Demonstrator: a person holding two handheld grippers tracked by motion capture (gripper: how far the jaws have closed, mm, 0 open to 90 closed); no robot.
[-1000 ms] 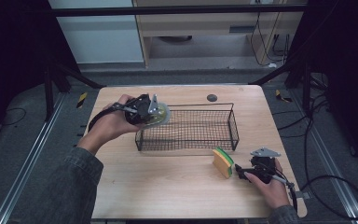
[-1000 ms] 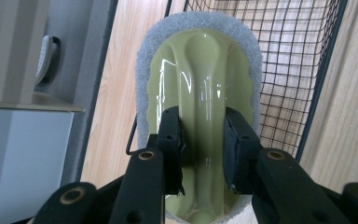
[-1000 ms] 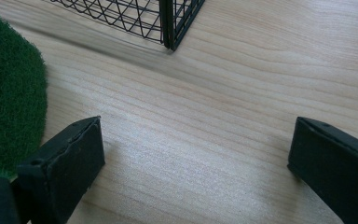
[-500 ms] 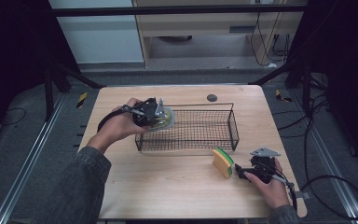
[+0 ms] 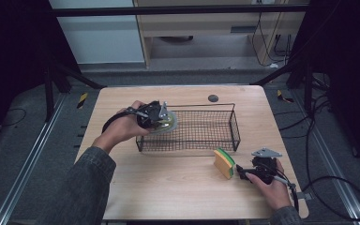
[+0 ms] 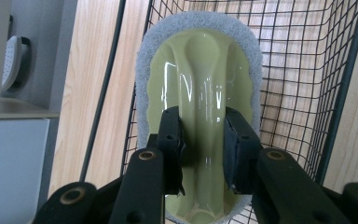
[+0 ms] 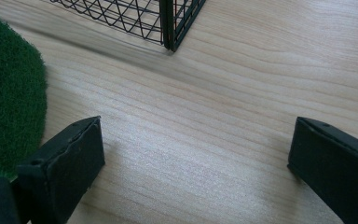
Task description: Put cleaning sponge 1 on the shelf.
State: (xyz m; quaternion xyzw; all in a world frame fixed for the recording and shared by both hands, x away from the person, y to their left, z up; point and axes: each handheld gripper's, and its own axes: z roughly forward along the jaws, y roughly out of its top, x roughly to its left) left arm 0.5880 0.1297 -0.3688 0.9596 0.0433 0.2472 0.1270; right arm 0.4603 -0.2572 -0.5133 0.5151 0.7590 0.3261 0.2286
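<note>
High view: the left hand-held gripper [image 5: 161,121] is clenched on a pale green plastic scrubber with a grey pad rim [image 5: 168,124], holding it over the left end of the black wire basket [image 5: 218,132] on the light wooden worktop [image 5: 178,183]. Left gripper view has both pads [image 6: 170,135] pressed against the scrubber's raised central ridge. Near the worktop's right front, the right hand-held gripper [image 5: 242,174] rests with jaws spread wide and nothing between them, just beside a yellow sponge with a green scouring face [image 5: 224,162].
</note>
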